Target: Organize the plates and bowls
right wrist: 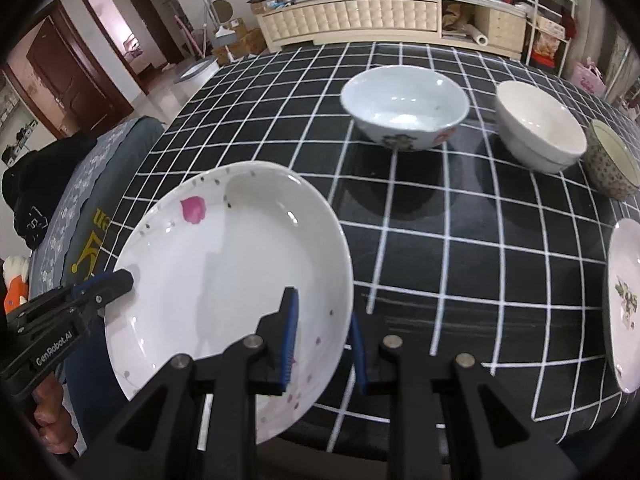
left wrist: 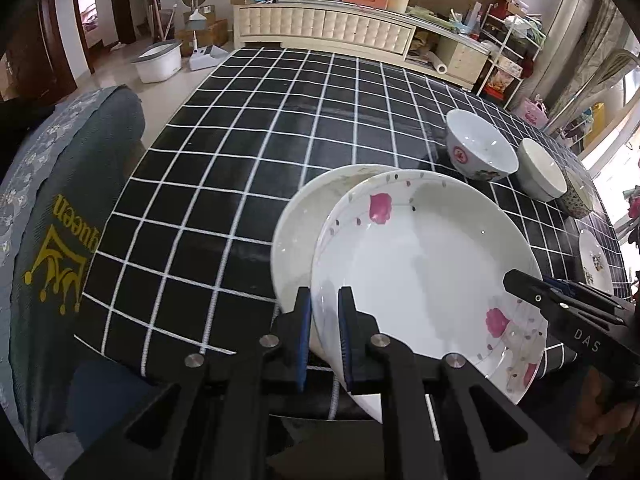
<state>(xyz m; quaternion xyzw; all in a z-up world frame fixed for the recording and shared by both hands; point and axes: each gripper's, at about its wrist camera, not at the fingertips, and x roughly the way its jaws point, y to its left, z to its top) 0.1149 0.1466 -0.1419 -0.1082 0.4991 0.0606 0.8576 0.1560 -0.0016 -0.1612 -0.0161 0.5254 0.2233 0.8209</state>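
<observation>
A white plate with pink flowers [left wrist: 420,264] [right wrist: 232,272] is held over the near edge of the black checked table [left wrist: 248,128]. My left gripper [left wrist: 325,296] is shut on its left rim, one pad inside and one outside. My right gripper [right wrist: 324,312] is shut on its right rim. Each wrist view also shows the other gripper on the opposite rim: the right gripper [left wrist: 516,280] and the left gripper [right wrist: 124,278]. A plain white plate [left wrist: 304,220] lies partly beneath it, seen only in the left wrist view.
Three bowls stand in a row farther back: a white bowl with a red mark [left wrist: 480,152] [right wrist: 404,108], a plain white bowl [left wrist: 540,172] [right wrist: 540,128] and a patterned bowl [left wrist: 576,196] [right wrist: 614,160]. Another decorated plate [left wrist: 596,260] [right wrist: 626,308] lies right. A grey-covered chair [left wrist: 60,240] stands left.
</observation>
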